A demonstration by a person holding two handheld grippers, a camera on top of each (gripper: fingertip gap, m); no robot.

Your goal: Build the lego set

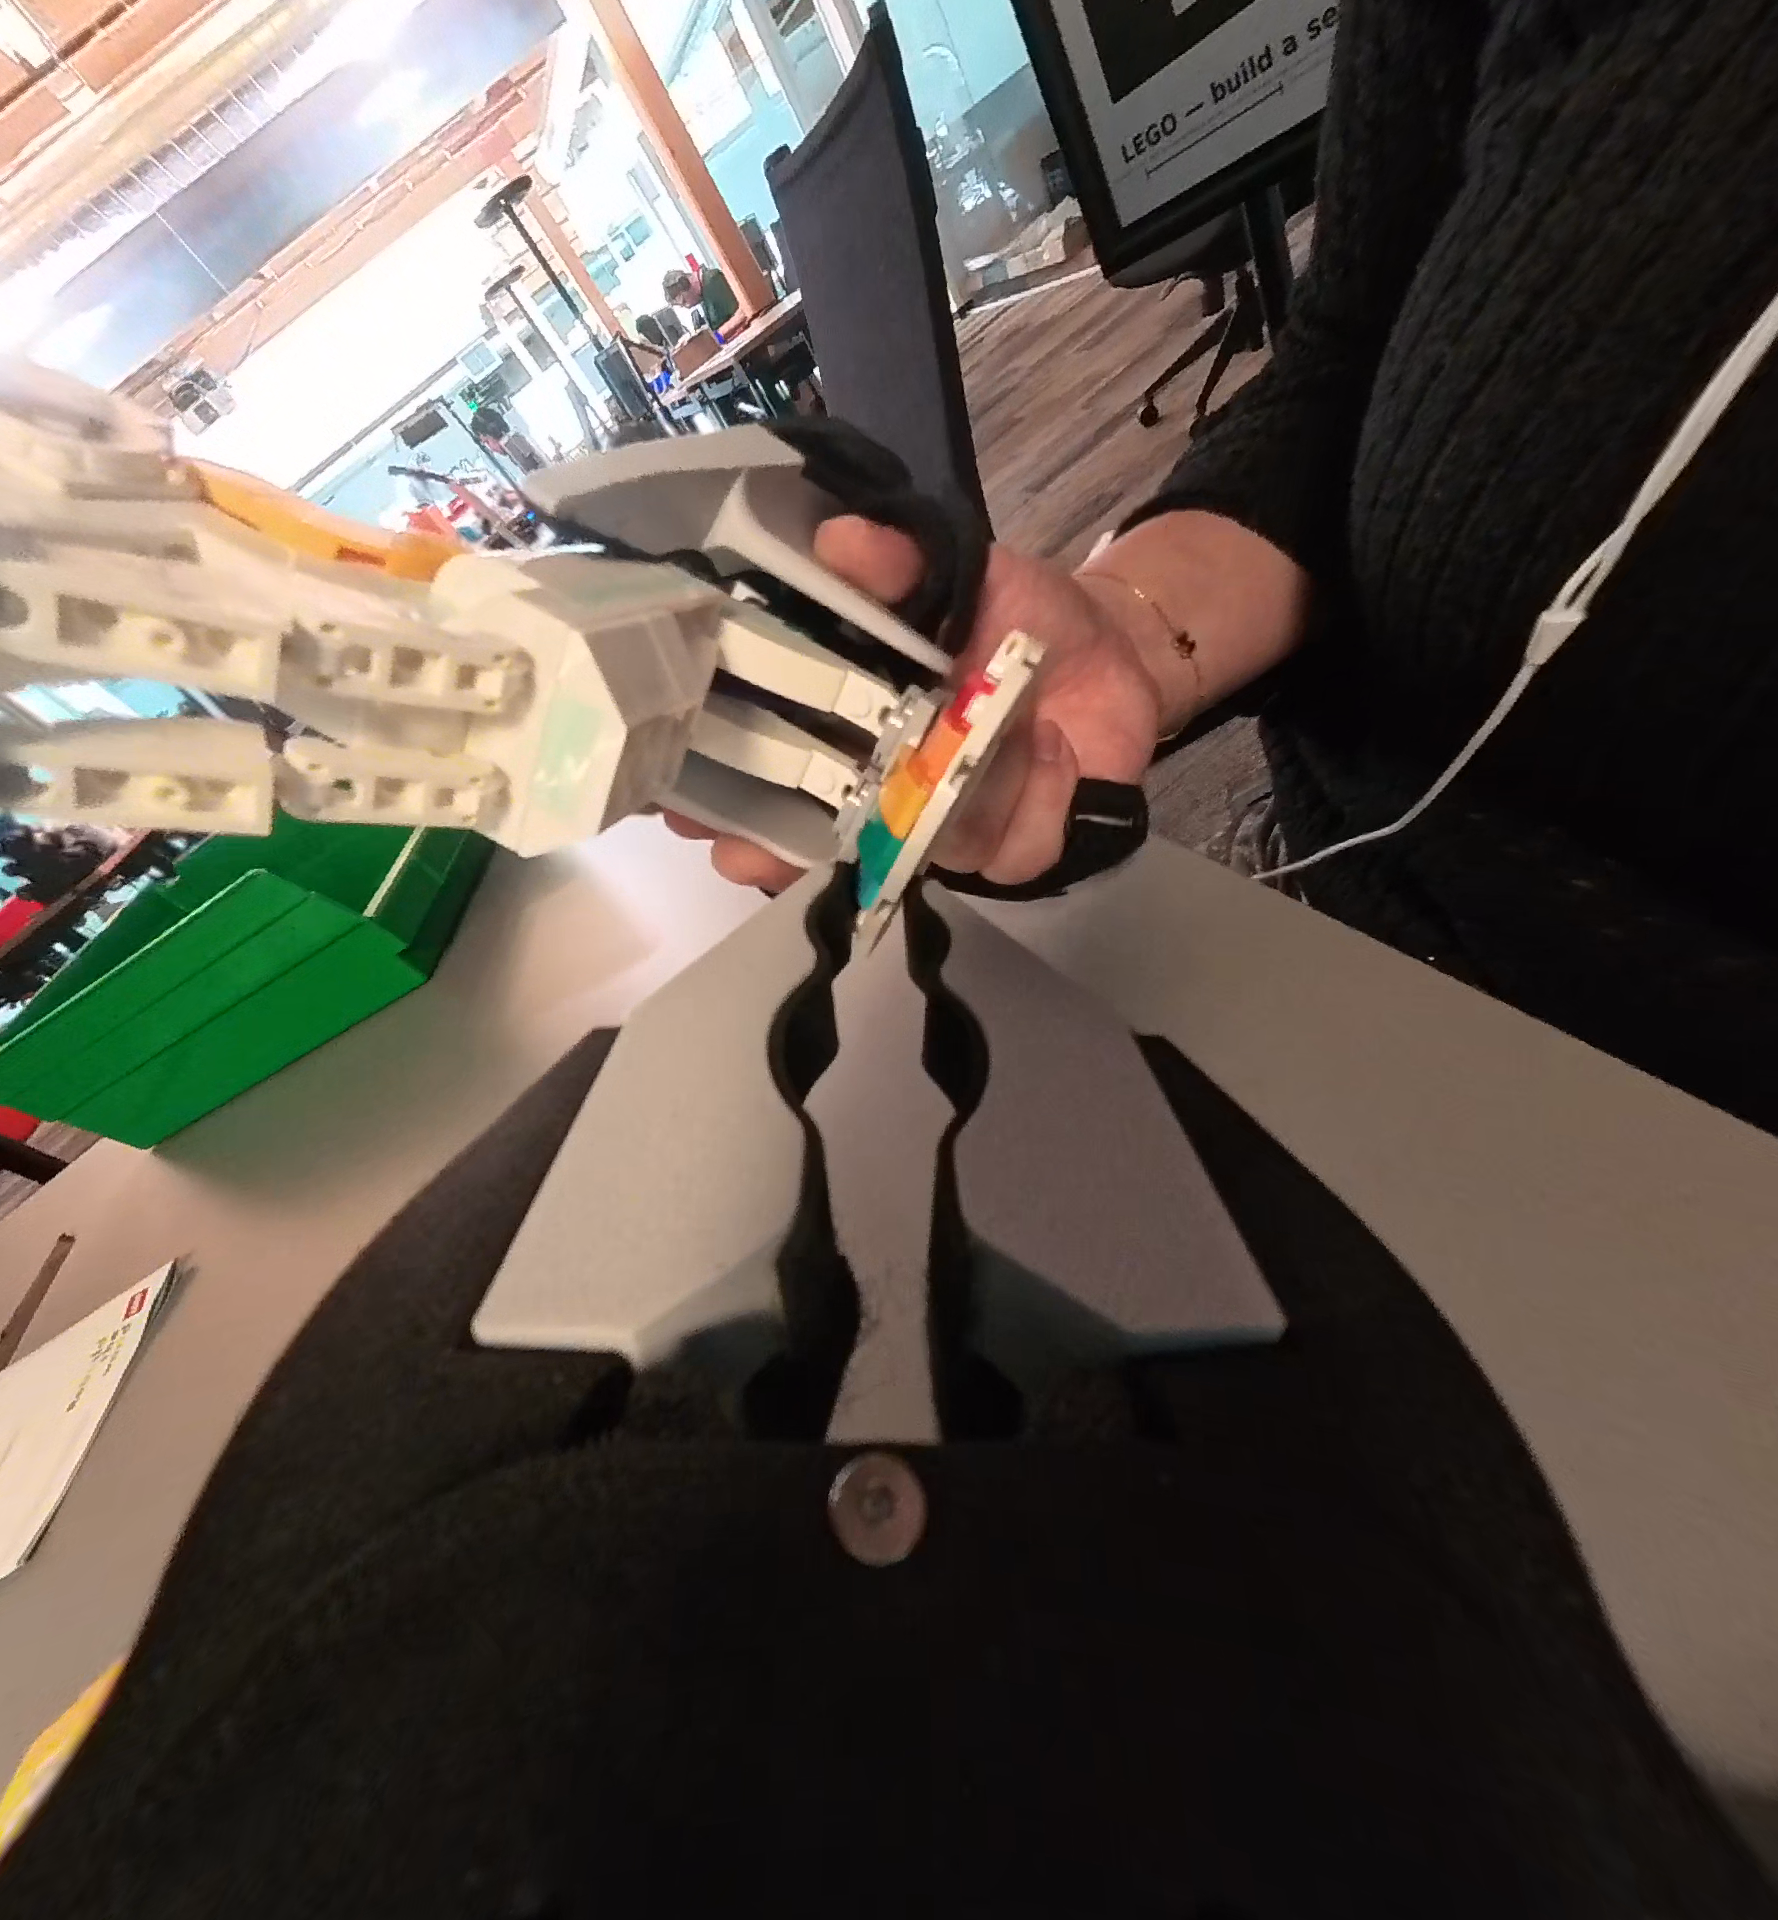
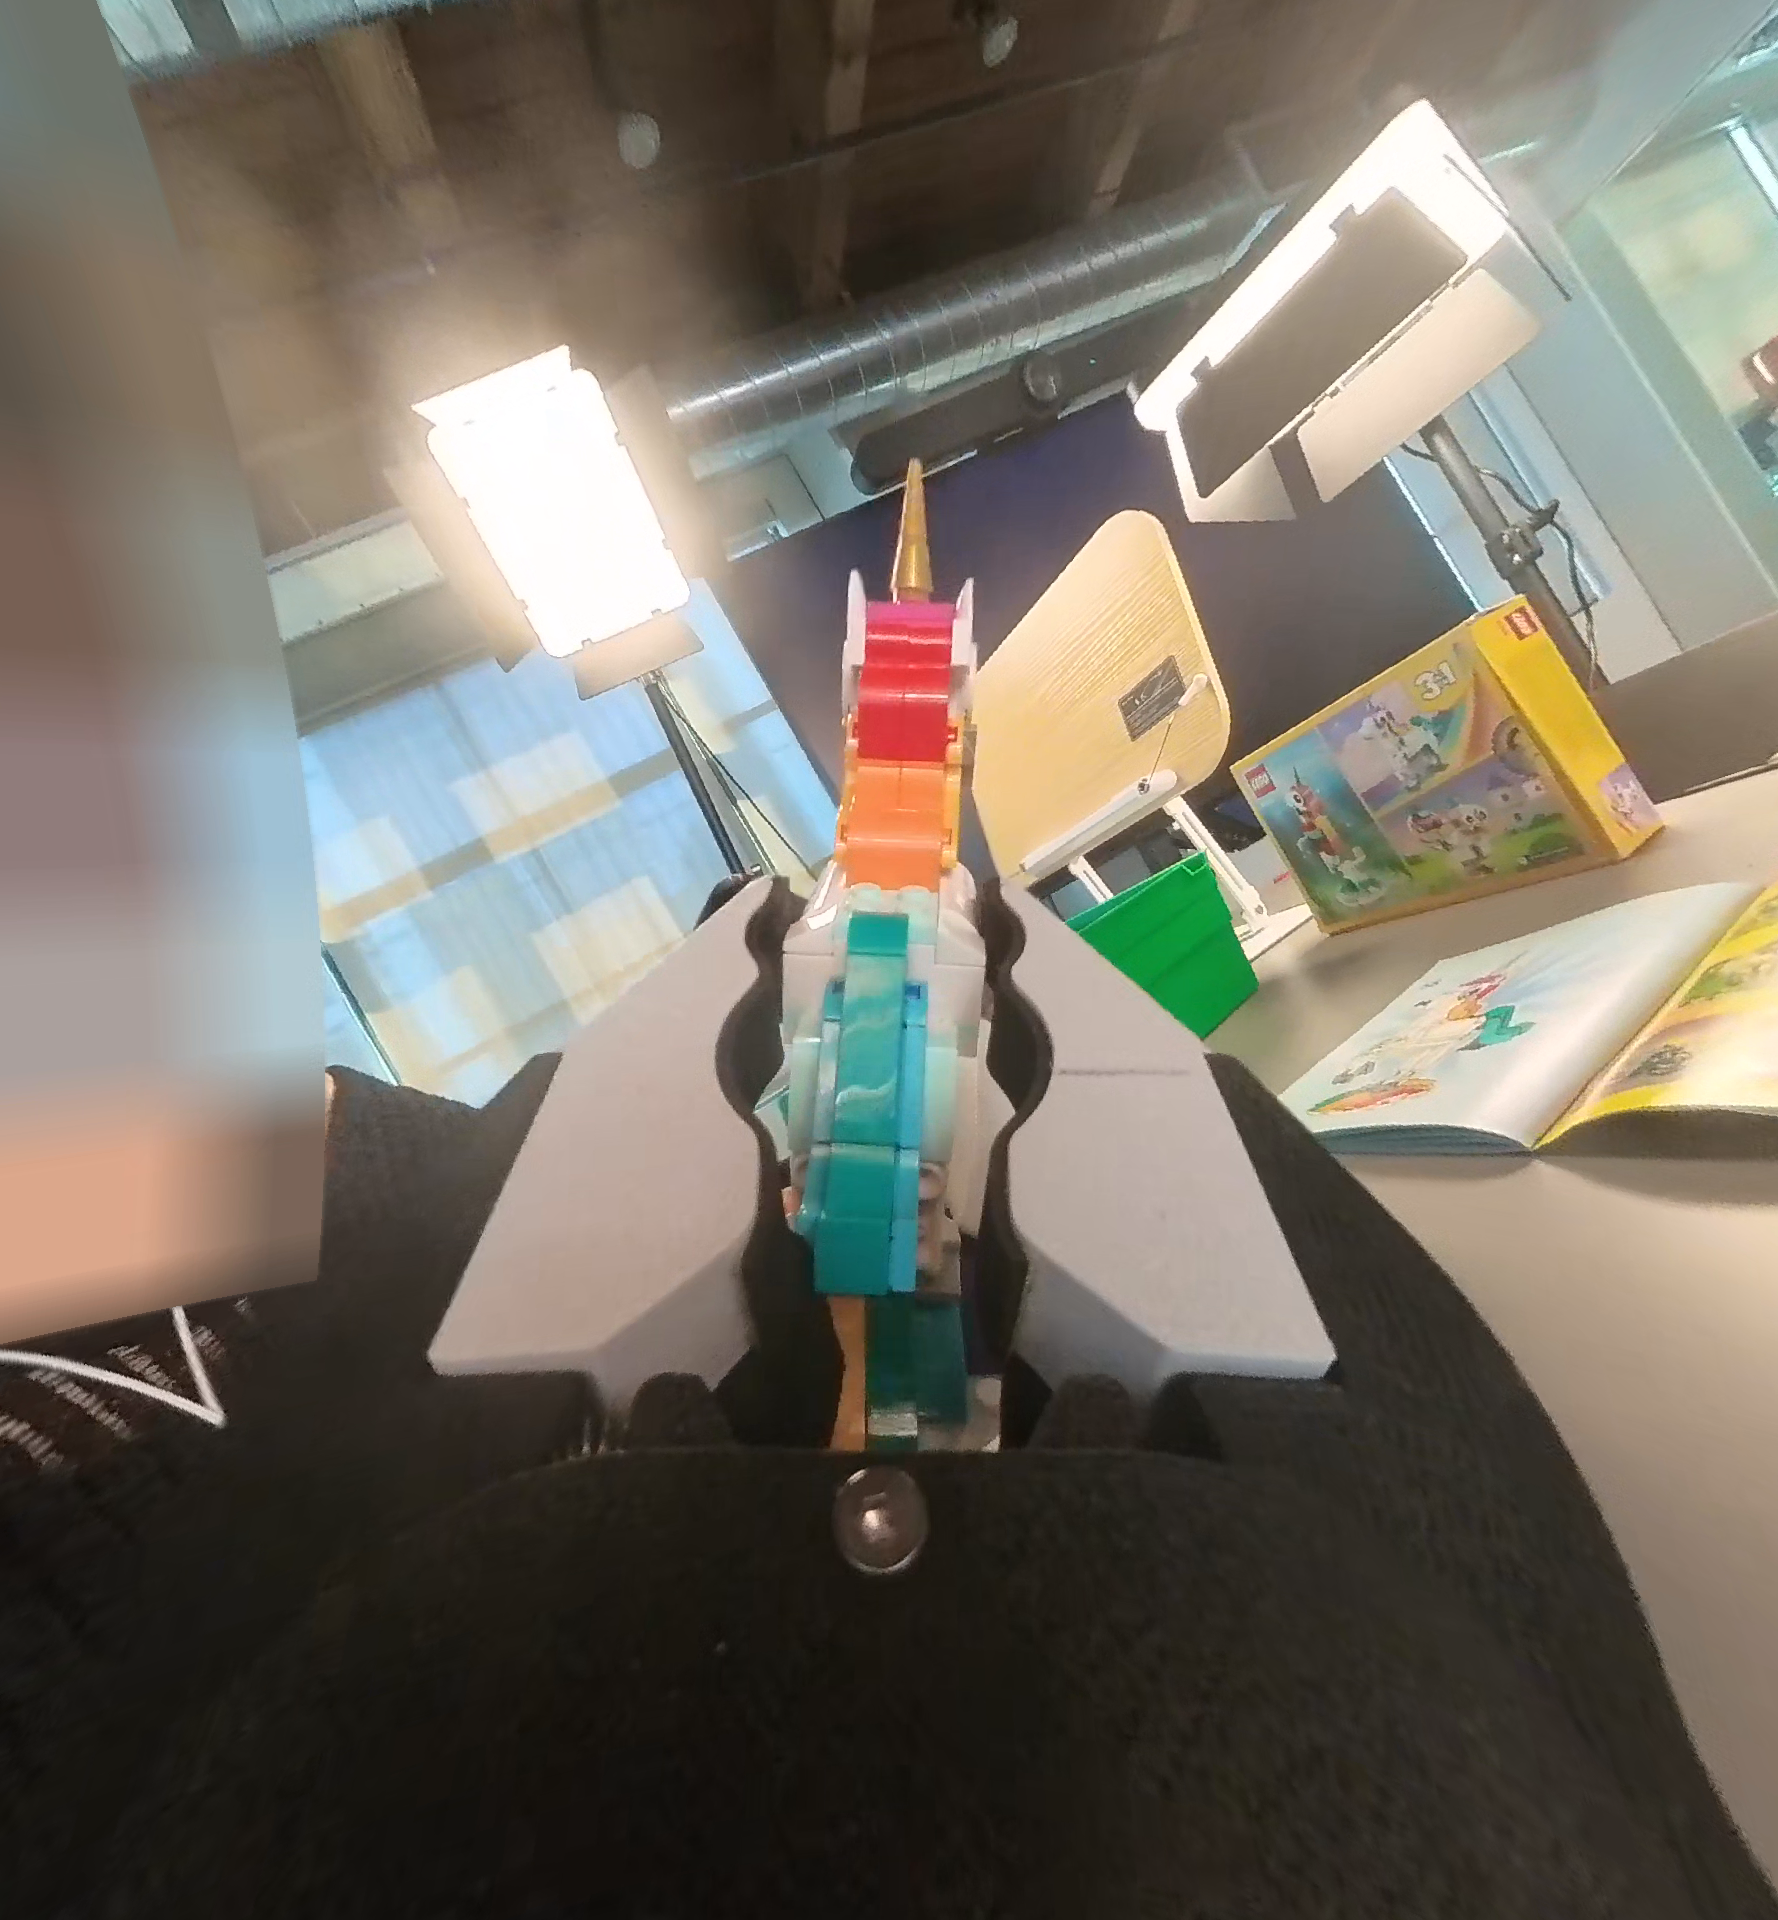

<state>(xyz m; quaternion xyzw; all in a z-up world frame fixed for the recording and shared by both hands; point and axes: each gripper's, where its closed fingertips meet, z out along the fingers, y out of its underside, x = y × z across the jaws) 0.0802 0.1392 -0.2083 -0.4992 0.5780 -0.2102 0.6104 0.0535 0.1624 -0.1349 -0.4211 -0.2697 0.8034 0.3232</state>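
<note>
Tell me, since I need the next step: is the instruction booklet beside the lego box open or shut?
Open. The instruction booklet lies spread on the table, two illustrated pages facing up.

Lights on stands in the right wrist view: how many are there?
2. One bright light glows left of the unicorn's horn. One unlit light stands at the upper right, above the Lego box. The blurred patch at left may hide others.

An open office or studio space; exposed silver ventilation duct point(image 2: 926, 312) on the ceiling; bright panel light on a stand point(image 2: 552, 509). Distant desks with monitors point(image 1: 656, 364) behind glass walls.
</note>
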